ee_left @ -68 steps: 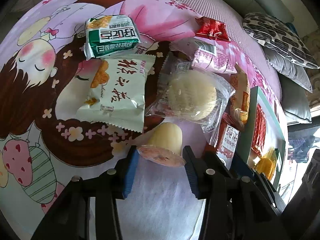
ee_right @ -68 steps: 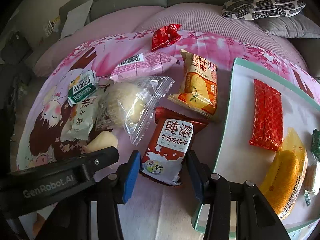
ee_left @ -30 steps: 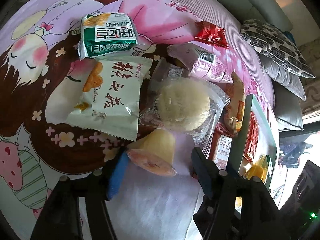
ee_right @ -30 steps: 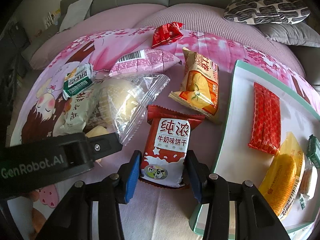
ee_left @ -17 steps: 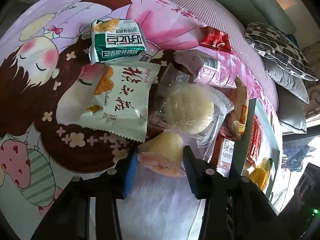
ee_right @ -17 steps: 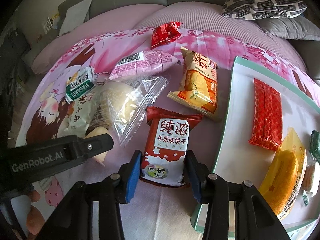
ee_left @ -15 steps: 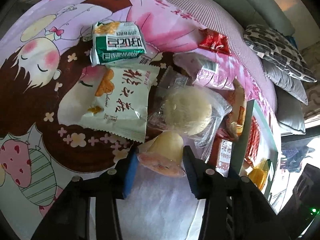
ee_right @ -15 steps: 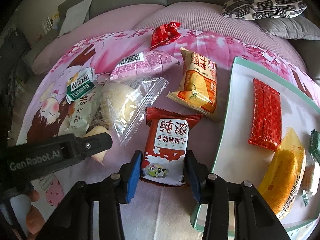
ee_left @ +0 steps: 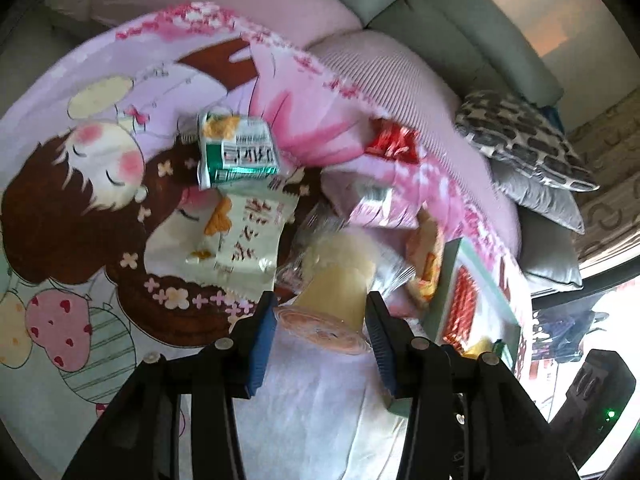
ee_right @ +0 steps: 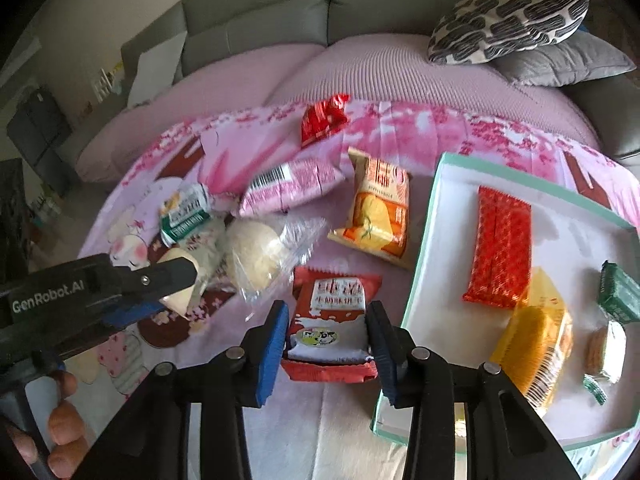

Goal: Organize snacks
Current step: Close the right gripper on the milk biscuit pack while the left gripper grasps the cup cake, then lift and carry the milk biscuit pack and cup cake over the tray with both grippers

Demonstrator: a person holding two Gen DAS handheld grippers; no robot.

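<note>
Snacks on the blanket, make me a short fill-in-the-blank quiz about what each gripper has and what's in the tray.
1. The left gripper is shut on a pale jelly ____.
2. The right gripper holds a red milk biscuit ____.
3. The tray rim is ____ in colour.
4. The long red wafer pack lies ____ the tray.

Missing words: cup; packet; green; inside

Pale yellow jelly cup, pink foil lid toward camera, is clamped on its side between the left gripper pads, lifted off the cartoon-print cloth. Red-and-white milk biscuit packet is pinched flat between the right gripper pads, crinkled at the sides, red end nearest camera. Just beyond the left fingers: clear-wrapped round bun, white rice-cracker packet; farther, green-white packet. Ahead of the right fingers: orange packet, pink packet, small red packet farthest.
</note>
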